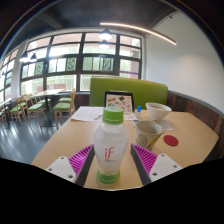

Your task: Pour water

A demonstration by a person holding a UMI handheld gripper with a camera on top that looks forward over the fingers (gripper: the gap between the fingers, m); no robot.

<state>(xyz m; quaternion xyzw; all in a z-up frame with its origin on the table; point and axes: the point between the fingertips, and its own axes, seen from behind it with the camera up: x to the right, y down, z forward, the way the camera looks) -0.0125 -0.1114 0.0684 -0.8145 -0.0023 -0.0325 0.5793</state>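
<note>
A clear plastic bottle (111, 148) with a green cap, a white label marked "iF" and a green base stands upright between my fingers. My gripper (112, 160) is shut on it, with the magenta pads (83, 158) pressing on both sides of its lower half. The bottle's base hangs at the near edge of a light wooden table (70, 135). A pale cup (147, 131) stands on the table just beyond the right finger. A white bowl (157, 108) sits farther back on the right.
A round red disc (171, 141) lies on the table right of the cup. White papers (88, 114) and a small standing sign (120, 100) are at the far end, before a green bench back (128, 86). Chairs and tables (45, 103) stand at the left by the windows.
</note>
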